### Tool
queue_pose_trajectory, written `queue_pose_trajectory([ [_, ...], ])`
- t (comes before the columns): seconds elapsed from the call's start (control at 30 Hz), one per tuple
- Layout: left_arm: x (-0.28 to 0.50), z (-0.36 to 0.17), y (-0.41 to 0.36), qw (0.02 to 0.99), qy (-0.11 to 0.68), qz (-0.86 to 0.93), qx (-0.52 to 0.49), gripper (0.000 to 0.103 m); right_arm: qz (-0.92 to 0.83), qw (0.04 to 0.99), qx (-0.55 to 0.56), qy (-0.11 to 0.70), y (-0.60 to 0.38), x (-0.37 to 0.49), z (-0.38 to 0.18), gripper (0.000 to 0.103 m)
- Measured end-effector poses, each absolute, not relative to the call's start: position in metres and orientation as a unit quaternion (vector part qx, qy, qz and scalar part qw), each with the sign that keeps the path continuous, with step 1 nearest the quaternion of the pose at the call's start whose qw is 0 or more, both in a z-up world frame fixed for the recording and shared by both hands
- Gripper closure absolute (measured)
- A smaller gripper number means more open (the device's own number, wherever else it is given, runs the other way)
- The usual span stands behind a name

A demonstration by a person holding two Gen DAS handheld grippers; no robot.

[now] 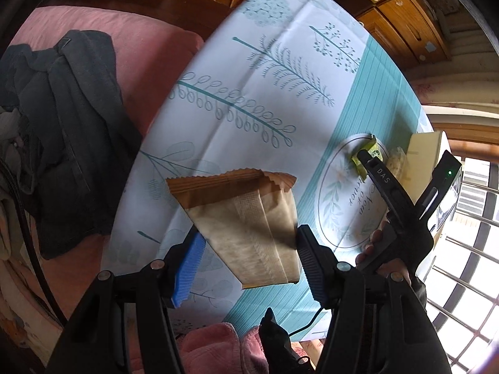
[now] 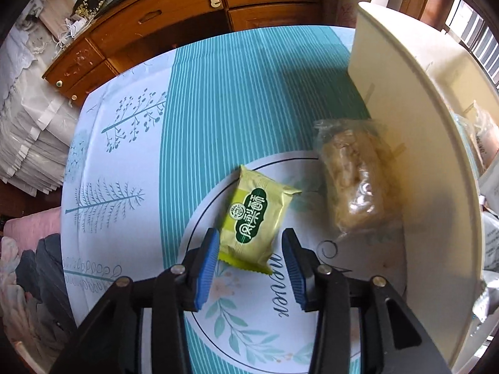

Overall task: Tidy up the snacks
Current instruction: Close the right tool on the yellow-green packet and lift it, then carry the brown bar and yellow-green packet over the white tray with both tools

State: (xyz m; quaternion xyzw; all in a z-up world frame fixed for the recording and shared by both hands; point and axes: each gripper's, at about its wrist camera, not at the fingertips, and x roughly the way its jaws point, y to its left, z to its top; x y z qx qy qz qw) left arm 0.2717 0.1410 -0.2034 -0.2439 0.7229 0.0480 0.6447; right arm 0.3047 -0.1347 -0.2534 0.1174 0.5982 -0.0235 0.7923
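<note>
Snacks half sorted, I judge: my left gripper [image 1: 246,258] clamps brown packet [image 1: 246,218]; right gripper [image 2: 251,268] gapes around green packet [image 2: 254,218]; clear packet [image 2: 352,184] at two o'clock, beside bin [image 2: 414,143].

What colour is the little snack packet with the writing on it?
Yellow-green with a dark green label, seen best in the right wrist view: snack packet.

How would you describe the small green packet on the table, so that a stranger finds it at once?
Start at the tall cream box on the teal and white tablecloth. Beside it lies a clear bag of beige snacks; next to that, inside the printed oval, is the small green-yellow foil packet. Only it bears a dark green label.
</note>
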Motion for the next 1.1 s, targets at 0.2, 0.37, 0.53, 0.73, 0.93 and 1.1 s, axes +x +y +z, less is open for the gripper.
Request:
queue_pose_trajectory([
  [0.2,0.271,-0.203,0.144,0.643,0.727,0.045,-0.238,0.044,-0.027,0.808,0.104,0.579,-0.129,0.306,-0.258,0.061],
  [0.37,0.269,-0.201,0.143,0.645,0.728,0.038,-0.231,0.044,-0.024,0.818,0.095,0.567,-0.128,0.310,-0.259,0.063],
  [0.53,0.267,-0.195,0.142,0.650,0.727,0.029,-0.222,0.044,-0.015,0.818,0.110,0.565,-0.132,0.304,-0.259,0.065],
  [0.73,0.263,-0.184,0.134,0.666,0.718,0.019,-0.202,0.044,-0.002,0.808,0.115,0.578,-0.131,0.273,-0.257,0.065],
  [0.93,0.258,-0.174,0.118,0.693,0.701,-0.004,-0.169,0.045,0.026,0.801,0.118,0.587,-0.127,0.225,-0.252,0.065],
  [1.1,0.250,-0.160,0.098,0.731,0.669,-0.019,-0.135,0.045,0.042,0.803,0.133,0.579,-0.134,0.190,-0.237,0.065],
])
